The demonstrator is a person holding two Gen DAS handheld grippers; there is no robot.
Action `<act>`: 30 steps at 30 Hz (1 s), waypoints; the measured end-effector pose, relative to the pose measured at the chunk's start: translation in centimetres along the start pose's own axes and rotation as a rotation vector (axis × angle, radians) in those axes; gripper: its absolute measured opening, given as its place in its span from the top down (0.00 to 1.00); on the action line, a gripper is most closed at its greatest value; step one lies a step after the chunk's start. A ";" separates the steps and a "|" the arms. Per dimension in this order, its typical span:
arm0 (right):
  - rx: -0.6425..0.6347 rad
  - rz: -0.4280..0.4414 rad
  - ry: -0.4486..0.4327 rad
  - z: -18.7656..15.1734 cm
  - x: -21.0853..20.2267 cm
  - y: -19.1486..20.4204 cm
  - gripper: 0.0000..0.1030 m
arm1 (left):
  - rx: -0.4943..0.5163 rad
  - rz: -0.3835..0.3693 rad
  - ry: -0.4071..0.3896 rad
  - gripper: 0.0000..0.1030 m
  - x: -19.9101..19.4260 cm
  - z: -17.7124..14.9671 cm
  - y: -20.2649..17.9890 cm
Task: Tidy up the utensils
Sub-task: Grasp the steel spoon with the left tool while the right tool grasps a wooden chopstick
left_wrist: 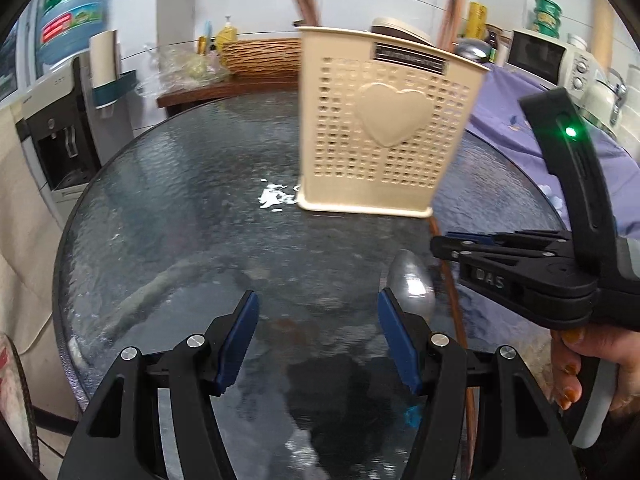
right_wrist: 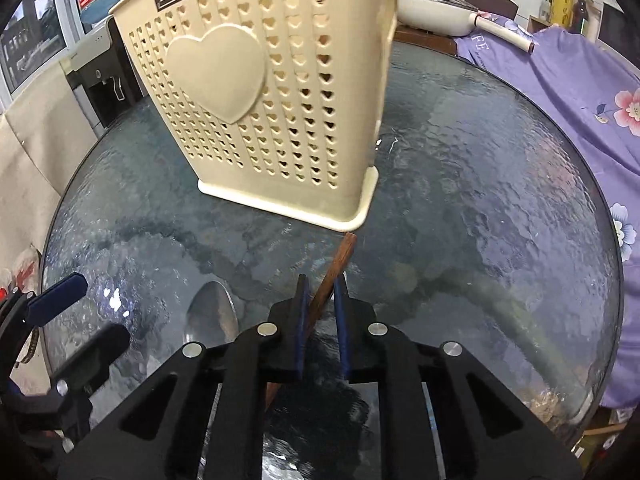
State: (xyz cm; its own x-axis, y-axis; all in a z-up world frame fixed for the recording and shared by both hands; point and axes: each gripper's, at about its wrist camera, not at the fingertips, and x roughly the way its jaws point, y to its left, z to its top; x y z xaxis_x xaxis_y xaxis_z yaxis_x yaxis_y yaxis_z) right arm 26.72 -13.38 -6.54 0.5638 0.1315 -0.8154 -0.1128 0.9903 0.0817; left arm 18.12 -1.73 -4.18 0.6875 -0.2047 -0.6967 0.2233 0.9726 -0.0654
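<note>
Left wrist view: left tool (left_wrist: pixel 316 336), jaws spread, nothing between them, poised over the glass tabletop (left_wrist: pixel 160 220). Steel spoon (left_wrist: pixel 412 288) lies just beside its right finger. Cream perforated utensil holder (left_wrist: pixel 380 128) stands upright beyond. Right tool (left_wrist: pixel 452 246) low at right.

Right wrist view: right tool (right_wrist: pixel 322 300), blue pads nearly together, pinching a brown wooden chopstick (right_wrist: pixel 334 270) lying near the holder's base. Chopstick judged light, stiff, smooth, apt to pivot; best gripped mid-length. Spoon slippery on glass; take it by the handle.
</note>
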 end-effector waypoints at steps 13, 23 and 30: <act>0.036 0.015 0.008 -0.3 -0.5 -3.6 0.88 | 0.131 0.004 0.069 0.37 2.9 0.3 -5.3; 0.015 0.016 0.019 0.3 -0.1 -4.3 0.88 | 0.133 0.030 0.090 0.37 4.3 0.5 -6.3; 0.038 0.019 0.018 0.9 0.0 -4.4 0.88 | 0.139 0.044 0.086 0.58 4.5 0.7 -6.5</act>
State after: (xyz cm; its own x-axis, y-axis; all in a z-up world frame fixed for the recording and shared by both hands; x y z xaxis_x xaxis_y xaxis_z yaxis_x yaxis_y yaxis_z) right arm 27.92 -17.74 -6.43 0.5467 0.1495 -0.8239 -0.0922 0.9887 0.1182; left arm 20.22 -9.02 -6.41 0.6382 -0.1457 -0.7559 0.2912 0.9547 0.0618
